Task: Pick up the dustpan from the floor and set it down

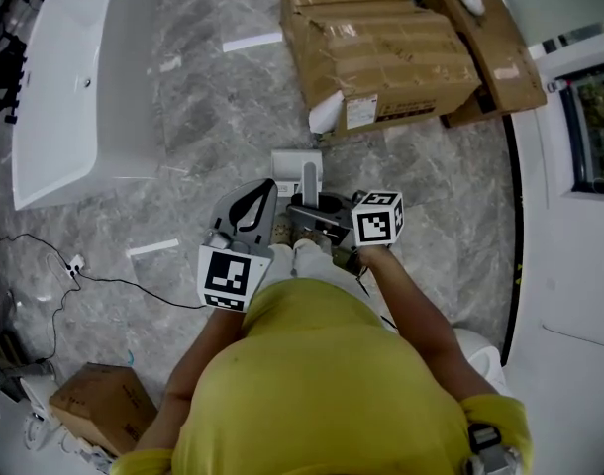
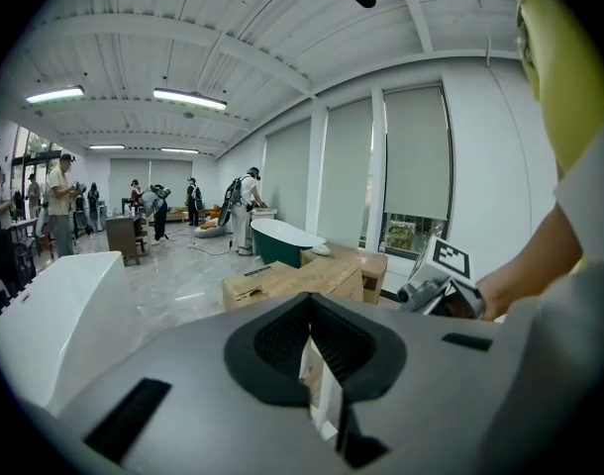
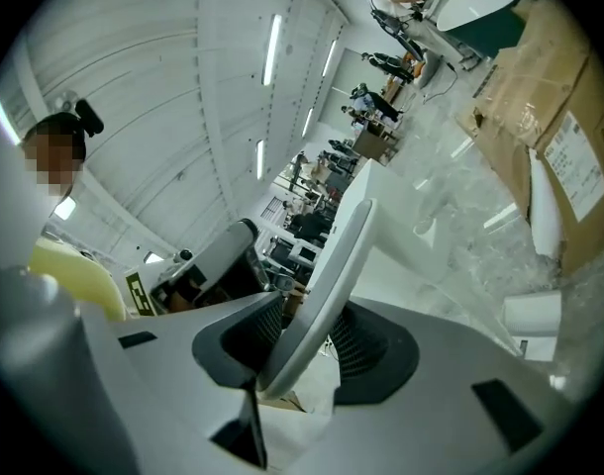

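Observation:
The white dustpan (image 1: pixel 296 164) hangs just above the grey marble floor in front of my feet. Its long pale handle (image 3: pixel 334 255) runs back between the dark pads of my right gripper (image 3: pixel 282 364), which is shut on it. In the head view the right gripper (image 1: pixel 314 209) is level and sits right of centre, under its marker cube. Close beside it on the left is my left gripper (image 1: pixel 264 192). The left gripper (image 2: pixel 324 389) has its jaws together with nothing held, only a thin slit showing between the pads.
A white bathtub (image 1: pixel 64 87) lies at the left. Taped cardboard boxes (image 1: pixel 381 47) lie ahead, with another box (image 1: pixel 99 404) at the lower left. A black cable (image 1: pixel 45 255) trails across the floor. A white wall and window (image 1: pixel 589 127) are at the right. Several people (image 2: pixel 59 201) stand far off.

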`<state>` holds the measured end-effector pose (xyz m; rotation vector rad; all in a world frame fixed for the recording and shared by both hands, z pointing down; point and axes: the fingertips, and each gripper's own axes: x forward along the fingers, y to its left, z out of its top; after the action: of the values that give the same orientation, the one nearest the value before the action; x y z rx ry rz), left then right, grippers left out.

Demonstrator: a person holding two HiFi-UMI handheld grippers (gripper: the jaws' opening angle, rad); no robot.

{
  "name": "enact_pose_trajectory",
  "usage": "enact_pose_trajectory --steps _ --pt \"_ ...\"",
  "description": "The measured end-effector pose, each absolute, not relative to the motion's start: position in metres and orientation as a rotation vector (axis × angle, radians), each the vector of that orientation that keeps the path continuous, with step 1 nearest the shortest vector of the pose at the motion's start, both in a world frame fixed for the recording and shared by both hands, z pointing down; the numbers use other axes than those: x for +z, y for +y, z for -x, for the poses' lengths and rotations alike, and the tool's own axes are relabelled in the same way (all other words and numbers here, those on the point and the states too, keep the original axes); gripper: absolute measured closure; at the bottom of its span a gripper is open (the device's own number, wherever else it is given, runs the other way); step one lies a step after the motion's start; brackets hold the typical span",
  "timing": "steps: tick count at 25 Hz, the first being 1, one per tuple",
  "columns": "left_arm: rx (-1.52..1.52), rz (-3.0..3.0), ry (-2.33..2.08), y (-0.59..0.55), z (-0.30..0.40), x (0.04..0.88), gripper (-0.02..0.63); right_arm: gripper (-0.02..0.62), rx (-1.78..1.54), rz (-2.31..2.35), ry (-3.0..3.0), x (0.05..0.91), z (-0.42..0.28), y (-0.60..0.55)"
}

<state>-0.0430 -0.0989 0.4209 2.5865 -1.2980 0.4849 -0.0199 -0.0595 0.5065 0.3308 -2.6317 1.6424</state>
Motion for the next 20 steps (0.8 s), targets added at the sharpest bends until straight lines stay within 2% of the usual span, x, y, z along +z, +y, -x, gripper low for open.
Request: enact_pose_trajectory --steps 11,20 --pt "0.478 -2.615 -1.269 -0.096 0.033 0.420 0.606 0.439 1.578 -0.307 -2.732 0.417 0.008 -0.045" --pt "0.466 -2.624 -1.277 -0.098 0.033 0.415 0.606 0.434 1.519 -0.297 -2.746 0.393 0.008 -0.043"
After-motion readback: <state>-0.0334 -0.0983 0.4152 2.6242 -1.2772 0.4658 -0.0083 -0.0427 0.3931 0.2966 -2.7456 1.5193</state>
